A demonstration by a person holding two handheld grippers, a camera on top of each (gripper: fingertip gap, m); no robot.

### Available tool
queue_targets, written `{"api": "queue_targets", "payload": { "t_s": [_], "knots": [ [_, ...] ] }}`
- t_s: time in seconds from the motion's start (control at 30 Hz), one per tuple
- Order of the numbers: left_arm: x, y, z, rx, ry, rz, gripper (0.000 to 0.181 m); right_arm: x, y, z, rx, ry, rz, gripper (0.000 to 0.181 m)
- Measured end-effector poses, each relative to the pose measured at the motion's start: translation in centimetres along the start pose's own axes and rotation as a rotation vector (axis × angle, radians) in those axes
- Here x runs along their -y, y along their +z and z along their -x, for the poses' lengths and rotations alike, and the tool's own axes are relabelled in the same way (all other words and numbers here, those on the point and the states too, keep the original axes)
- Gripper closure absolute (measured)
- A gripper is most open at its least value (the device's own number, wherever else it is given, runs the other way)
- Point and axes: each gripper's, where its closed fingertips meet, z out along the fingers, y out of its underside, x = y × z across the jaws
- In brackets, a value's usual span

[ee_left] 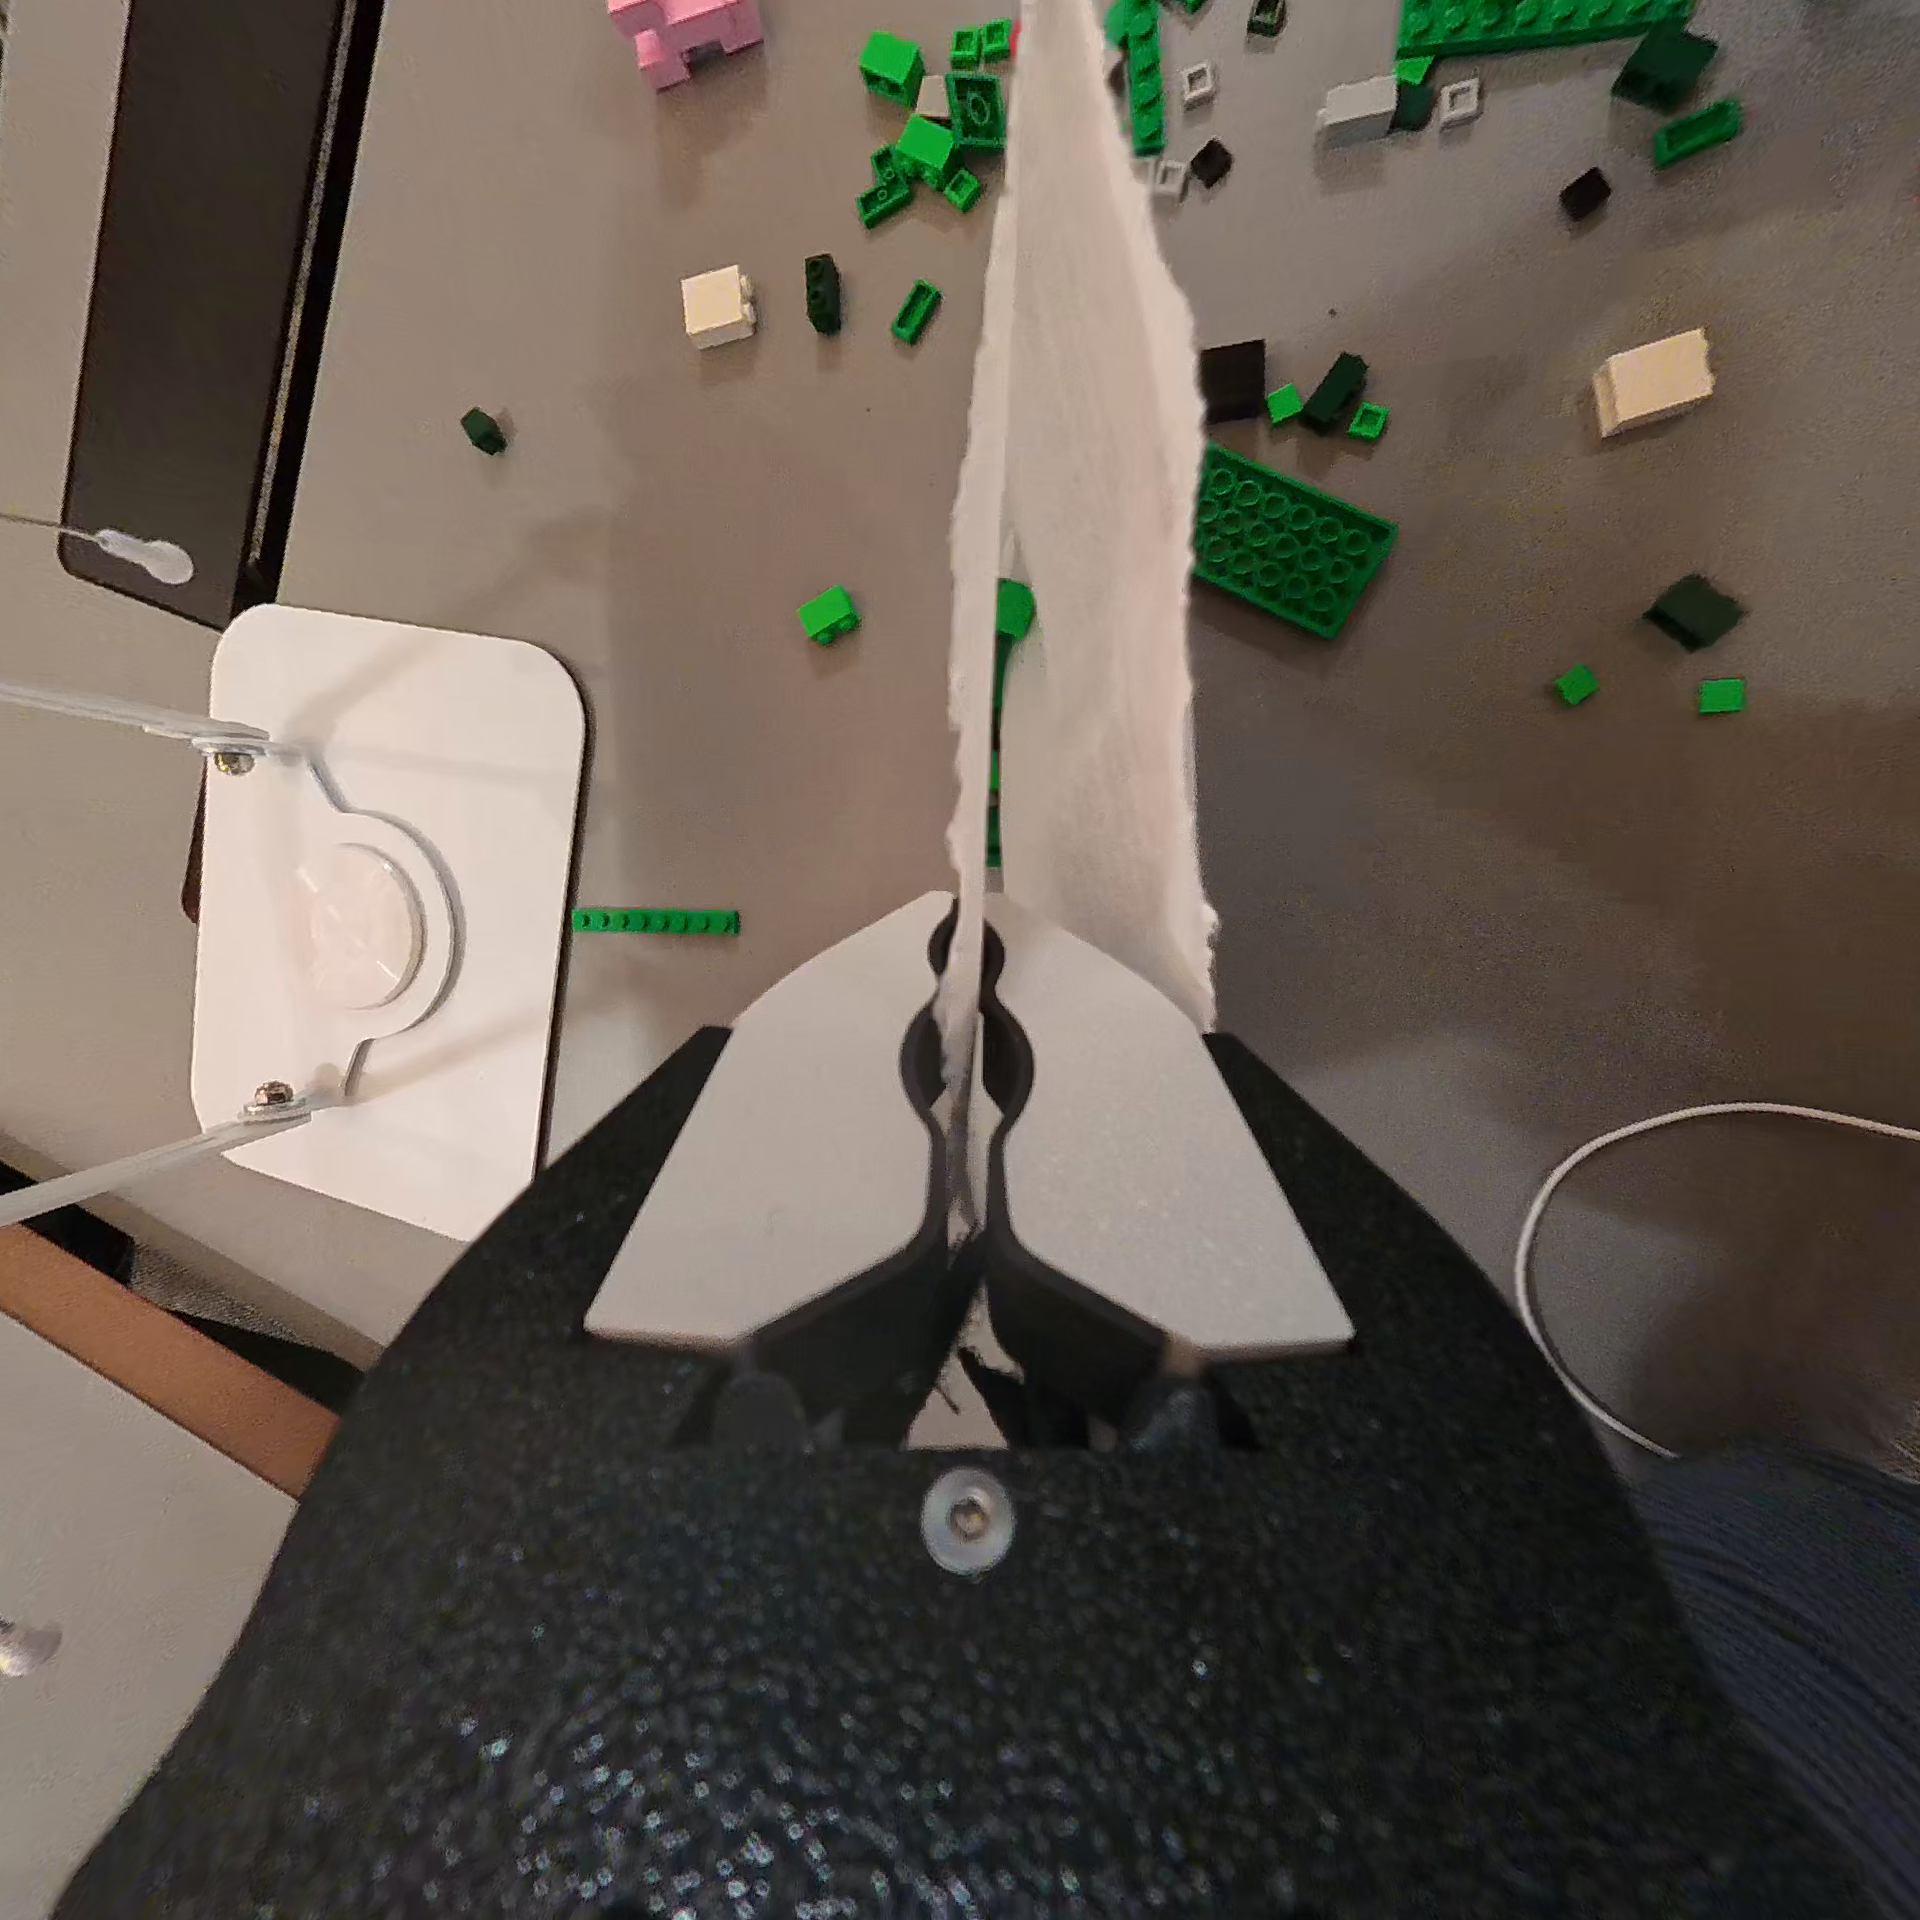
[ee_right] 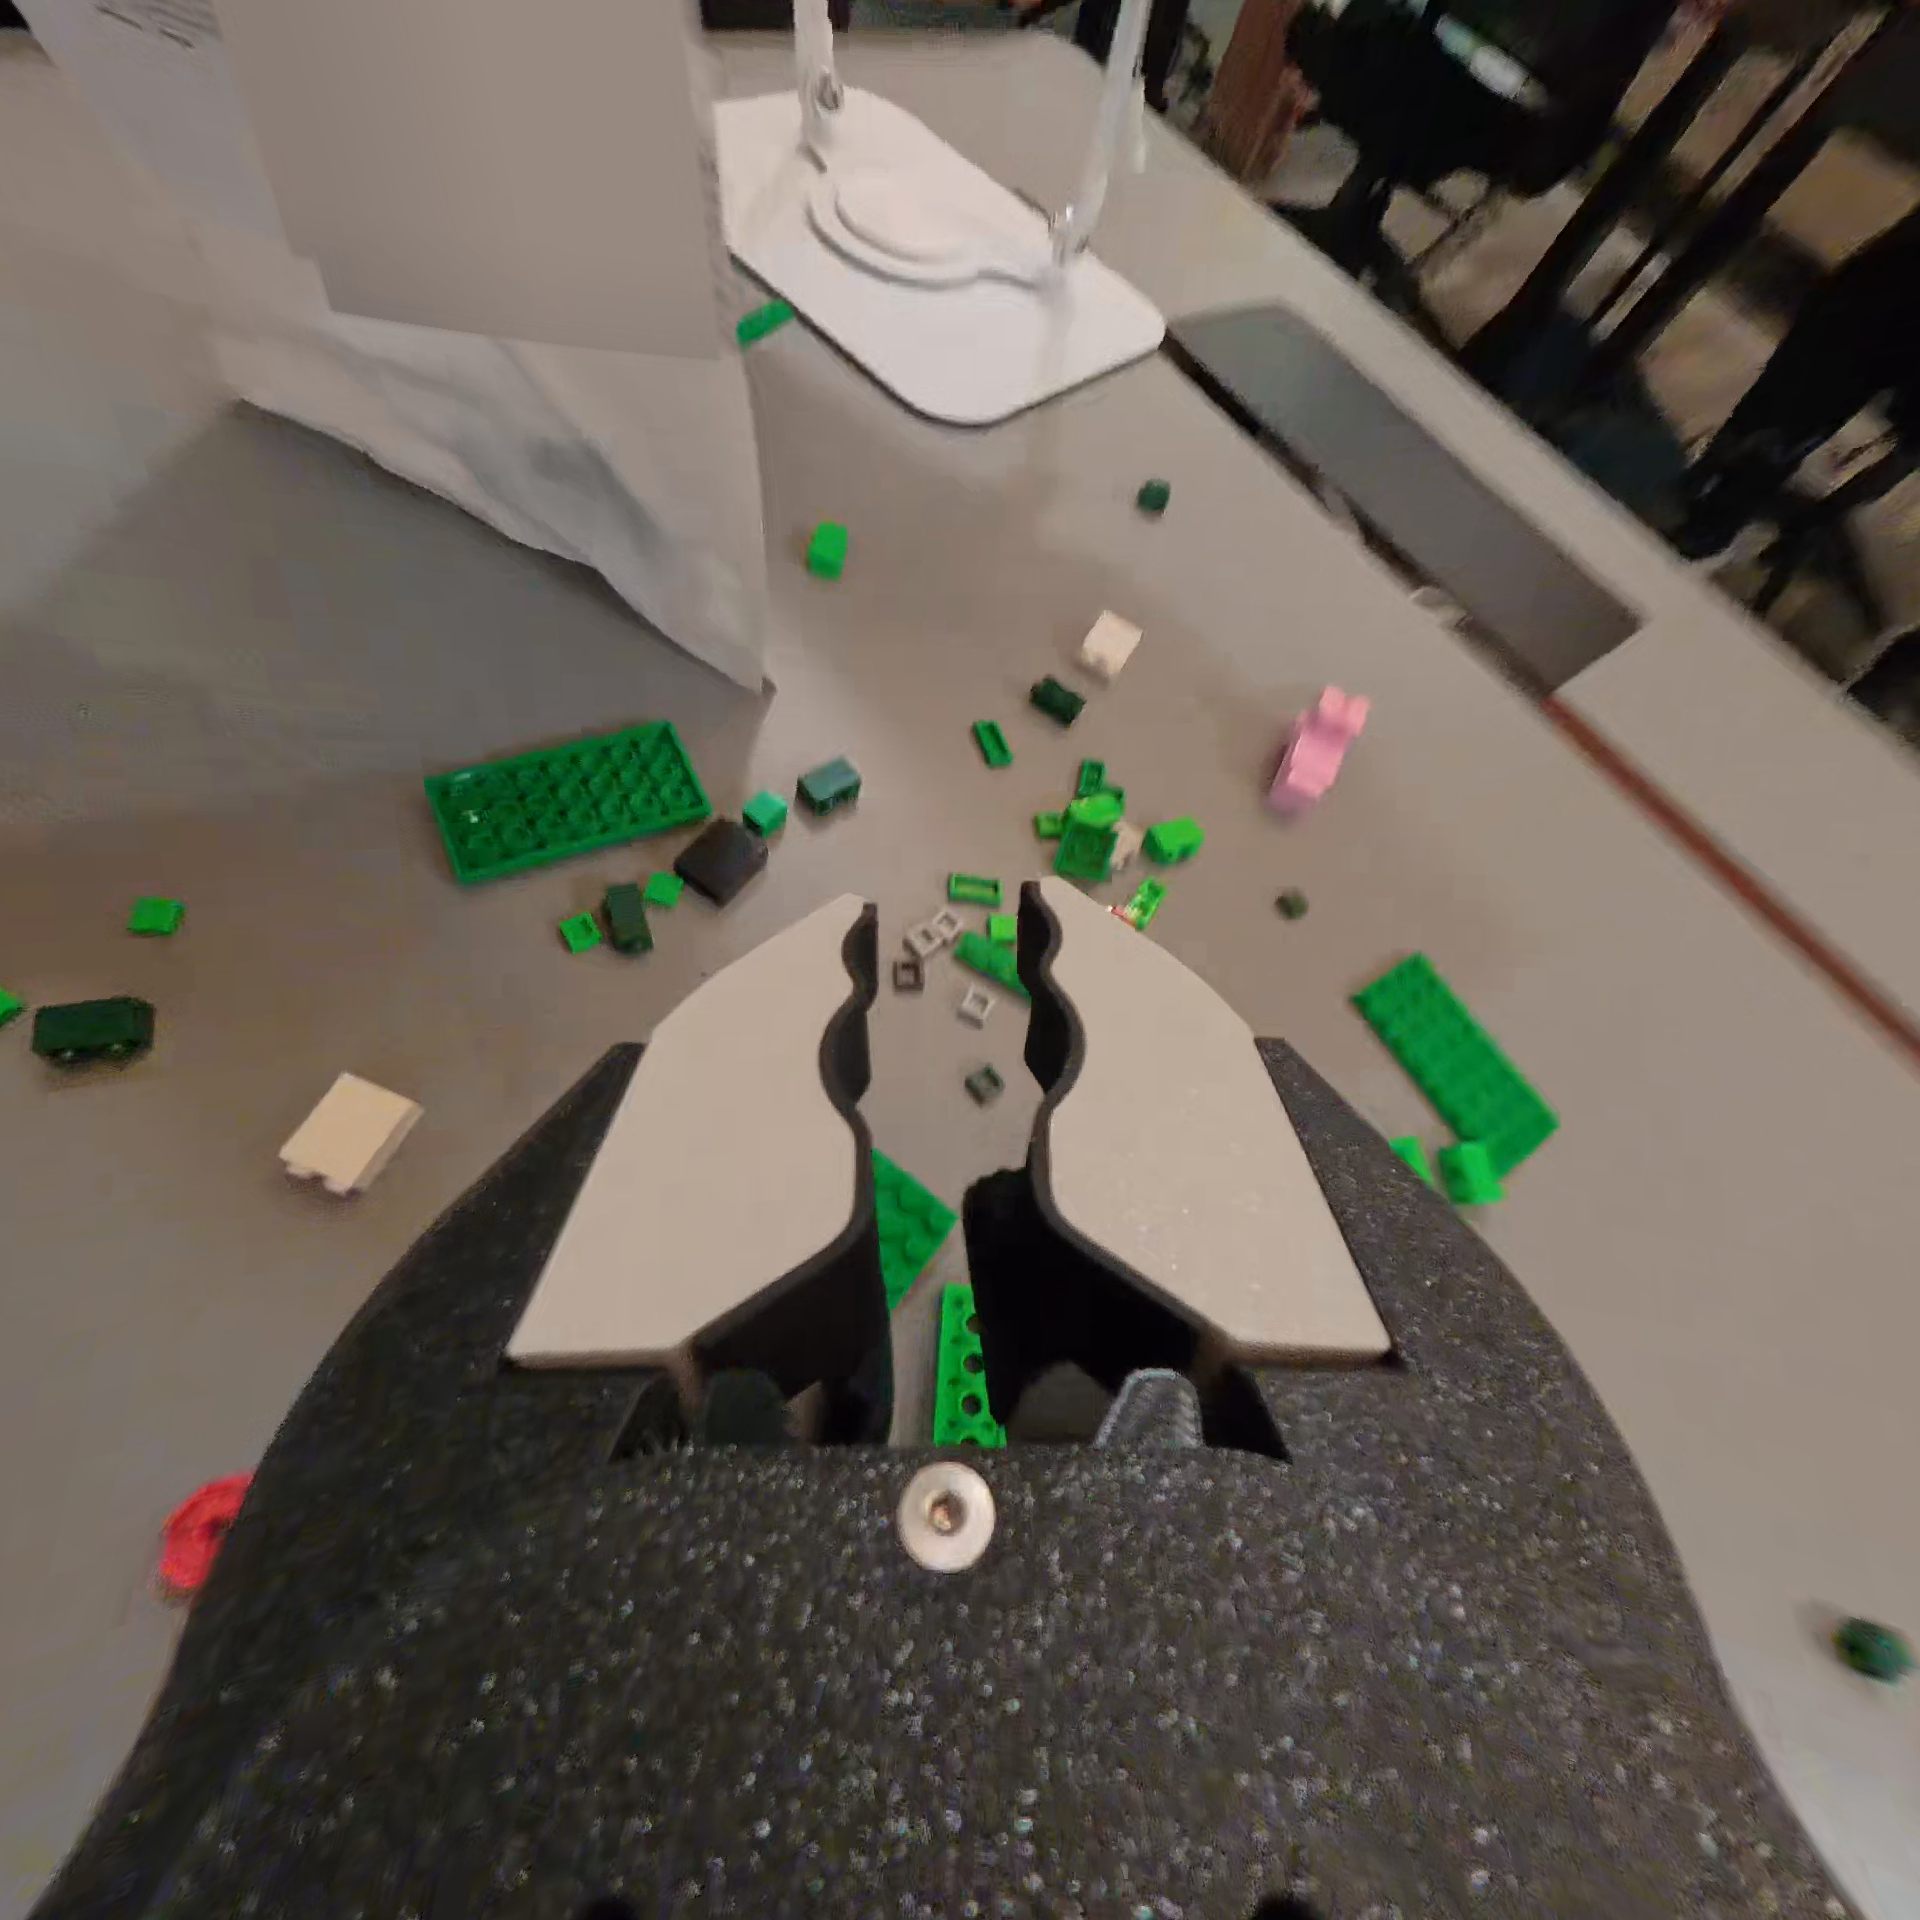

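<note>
1. Pinching a white paper bag (ee_left: 1081,582) by its edge, the left claw (ee_left: 971,997) holds it upright above the grey surface (ee_left: 644,468)
2. Right claw (ee_right: 943,914) – jaws narrowly parted, empty – hovers over scattered green bricks (ee_right: 1091,831), bag to its left

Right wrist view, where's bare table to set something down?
Bare grey table lies between the white stand base and the pink piece. It is crowded ahead of the open right tool, around the green plate.
</note>
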Motion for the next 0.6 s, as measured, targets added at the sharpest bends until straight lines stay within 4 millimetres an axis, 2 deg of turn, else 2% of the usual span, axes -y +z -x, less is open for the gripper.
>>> {"api": "queue_targets", "payload": {
  "t_s": [0.07,0.17,0.3,0.4,0.5,0.6],
  "knots": [
    [-0.2,0.0,0.2,0.002,-0.009,0.001,0.181,-1.1,0.2,-0.3,0.042,0.068,0.01,0.153],
    [-0.2,0.1,0.3,0.004,-0.012,0.001,0.181,-1.8,0.8,-0.6,0.084,0.146,-0.023,0.151],
    [-0.3,0.1,0.4,0.011,-0.012,0.005,0.181,-3.7,1.2,-1.2,0.062,0.137,0.042,0.147],
    [-0.3,0.2,0.5,0.011,-0.013,0.007,0.181,-4.0,1.0,-1.3,0.057,0.138,0.063,0.144],
    [-0.4,0.2,0.5,0.008,-0.015,0.005,0.181,-4.1,0.4,-1.7,0.043,0.115,0.054,0.149],
    [-0.3,0.2,0.4,0.002,-0.012,0.002,0.181,-4.5,-0.4,-2.1,0.043,0.083,0.044,0.165]
  ]
}}
